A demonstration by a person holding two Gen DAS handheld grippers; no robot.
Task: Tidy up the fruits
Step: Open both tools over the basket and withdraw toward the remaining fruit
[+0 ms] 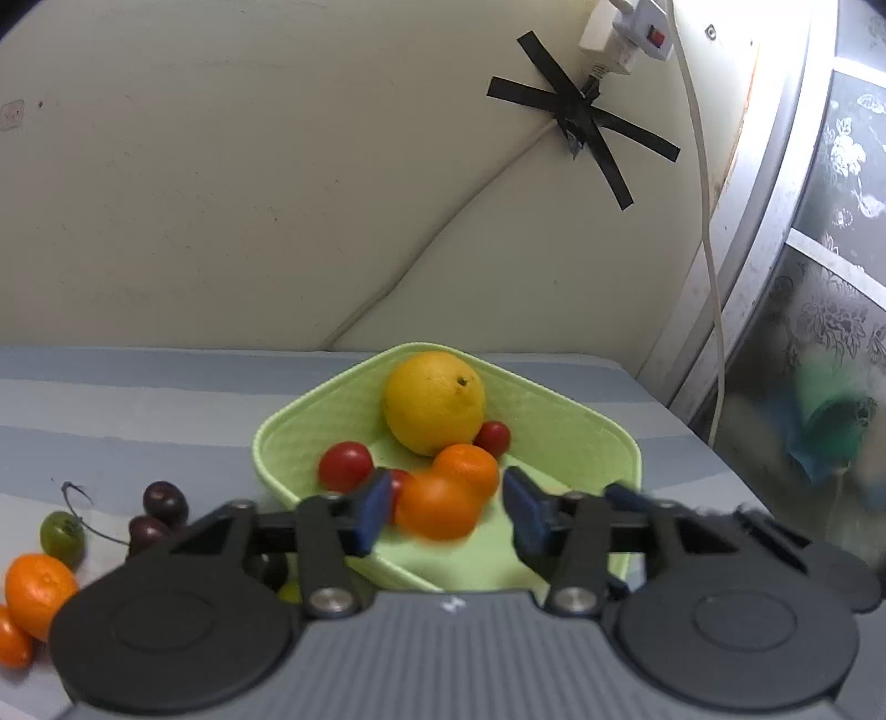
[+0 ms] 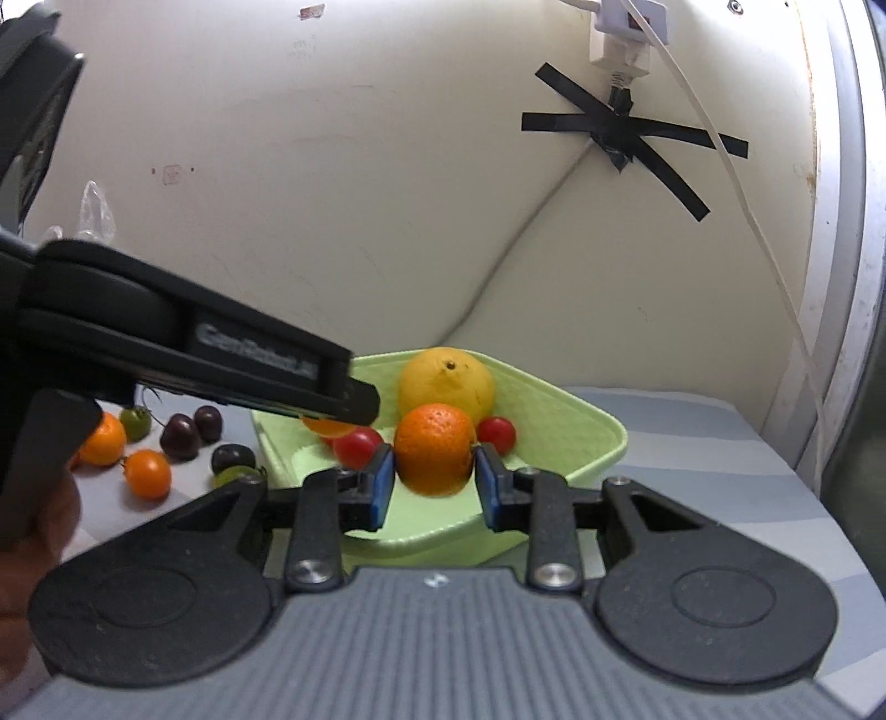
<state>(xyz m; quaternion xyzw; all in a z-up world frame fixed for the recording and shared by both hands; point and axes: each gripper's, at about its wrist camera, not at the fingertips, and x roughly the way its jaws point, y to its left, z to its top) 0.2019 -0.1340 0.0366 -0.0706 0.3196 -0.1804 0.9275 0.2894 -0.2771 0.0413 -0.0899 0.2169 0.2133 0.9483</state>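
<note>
**A:** Far left, what's loose on the blue-and-grey striped cloth (image 1: 166, 399)?

**B:** Glossy orange mandarins (image 1: 41, 595), one small green tomato (image 1: 62, 533) and smooth dark purple round fruits (image 1: 165, 501), which lie beside the tray.

**A:** And the tray?

**B:** It's a pale green plastic tray (image 1: 266, 443) with rounded corners and finely ribbed walls. In it are shiny red cherry tomatoes (image 1: 346, 465), a big dimpled yellow citrus (image 1: 434, 401) and a pebbly-skinned orange mandarin (image 2: 434, 448) leaning on it.

**A:** The left gripper (image 1: 446, 498)?

**B:** It has black linkages, blue pads and a ribbed grey body. Its jaws are parted over the tray around a blurred orange mandarin (image 1: 437, 507), with a clear gap to the right pad, so nothing is clamped.

**A:** The right gripper (image 2: 434, 487)?

**B:** Its jaws are parted too. The pebbly mandarin shows through the gap, lying in the tray. The left wrist view shows a blue pad of that gripper well clear of the fruit.

**A:** Any writing?

**B:** White lettering on the left gripper's side is blurred and reads roughly "GenRobot.AI". There's a small white mark on each grey body.

**A:** Far right?

**B:** Crossed strips of matte black tape (image 1: 587, 119) sit on the cream wall, under a white plug adapter (image 1: 653, 33) with a red switch.
</note>
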